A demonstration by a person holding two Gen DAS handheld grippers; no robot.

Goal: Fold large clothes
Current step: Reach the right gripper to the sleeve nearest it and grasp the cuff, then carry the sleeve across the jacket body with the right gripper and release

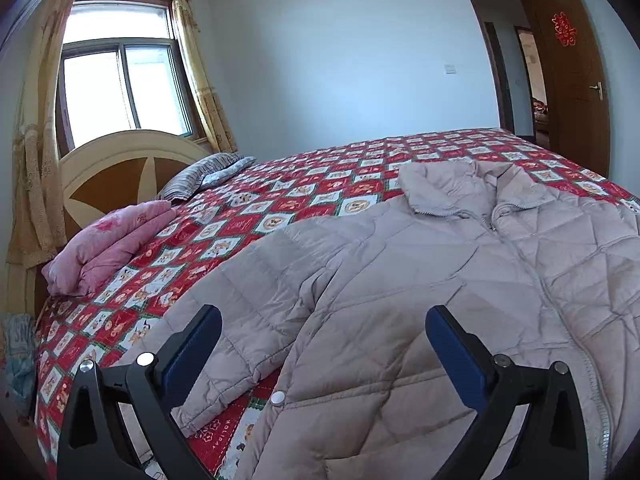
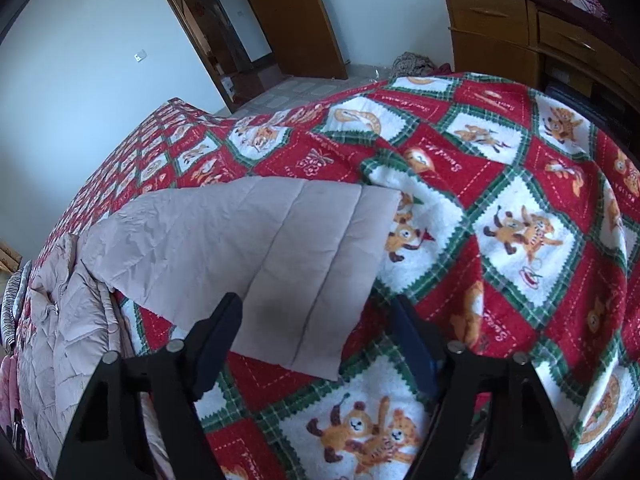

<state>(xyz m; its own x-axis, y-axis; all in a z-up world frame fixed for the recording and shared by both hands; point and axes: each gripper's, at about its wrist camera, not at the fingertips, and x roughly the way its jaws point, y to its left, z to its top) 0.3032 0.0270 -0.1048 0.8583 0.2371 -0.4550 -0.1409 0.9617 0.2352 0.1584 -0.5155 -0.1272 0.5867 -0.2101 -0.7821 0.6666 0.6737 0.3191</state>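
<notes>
Your left gripper [image 1: 324,320] is spread wide over the puffy, quilted beige jacket [image 1: 420,280], gripping nothing. The jacket lies flat, zipped, on the fleecy red-and-green checked bedspread [image 1: 248,196]. Your right gripper [image 2: 316,312] is equally wide, its fingers straddling the flat sleeve cuff [image 2: 304,280].

Left gripper [image 1: 323,322] spread wide at bottom of frame, blue-padded fingers [image 1: 456,354] angled outward. Right gripper [image 2: 318,334] likewise spread at lower centre, nothing clamped.

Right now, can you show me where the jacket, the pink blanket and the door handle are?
jacket [image 1: 400,264]: left wrist view, on its chest.
pink blanket [image 1: 108,244]: left wrist view, on its folded top.
door handle [image 1: 596,88]: left wrist view, on the metal lever.
</notes>
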